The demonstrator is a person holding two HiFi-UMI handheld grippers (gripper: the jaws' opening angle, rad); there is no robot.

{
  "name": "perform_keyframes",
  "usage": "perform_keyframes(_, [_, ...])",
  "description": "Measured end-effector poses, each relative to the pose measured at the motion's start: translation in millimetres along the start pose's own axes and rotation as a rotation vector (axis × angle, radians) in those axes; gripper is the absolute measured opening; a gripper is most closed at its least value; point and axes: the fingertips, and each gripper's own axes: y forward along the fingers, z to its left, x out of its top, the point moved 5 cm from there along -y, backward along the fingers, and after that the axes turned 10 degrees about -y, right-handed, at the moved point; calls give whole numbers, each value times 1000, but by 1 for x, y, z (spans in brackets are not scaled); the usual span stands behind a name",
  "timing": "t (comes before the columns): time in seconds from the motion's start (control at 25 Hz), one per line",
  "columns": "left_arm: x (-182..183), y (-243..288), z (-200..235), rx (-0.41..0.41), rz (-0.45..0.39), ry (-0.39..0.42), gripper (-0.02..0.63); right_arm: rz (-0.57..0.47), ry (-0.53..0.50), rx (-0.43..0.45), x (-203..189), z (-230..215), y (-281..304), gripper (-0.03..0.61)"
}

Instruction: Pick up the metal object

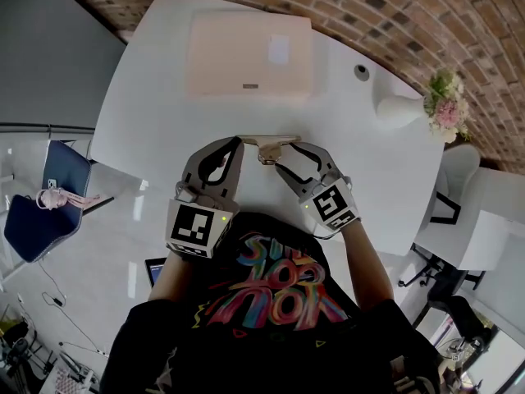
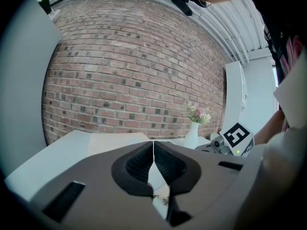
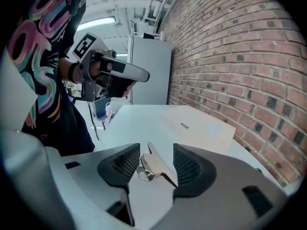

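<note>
Right claw [image 3: 156, 160] spread around the metal clip [image 3: 152, 170], left claw [image 2: 153, 153] pressed together, we are judging it light, stiff, slippery: best pinched across its flat plate.

Shiny silver metal object [image 3: 154, 166]; white table [image 1: 156, 130]; far on it a pale peach box [image 1: 250, 54]; red-brown brick wall [image 2: 134, 71]; pink flowers [image 1: 447, 109], far right.

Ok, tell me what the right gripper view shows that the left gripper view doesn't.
Only the right gripper view: the clip between the right gripper's open jaws, and the left gripper seen from the side. Only the left gripper view: the vase of flowers, and the left jaws shut. Both: the brick wall, the white table and the flat box.
</note>
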Motion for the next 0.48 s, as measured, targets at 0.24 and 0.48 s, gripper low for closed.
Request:
perform_keyframes(0.24, [-6, 1, 5, 25, 17, -12, 26, 12, -60, 55, -11, 5, 20, 253])
perform_keyframes(0.48, [-10, 2, 7, 43, 20, -30, 26, 74, -139, 76, -26, 10, 36, 258])
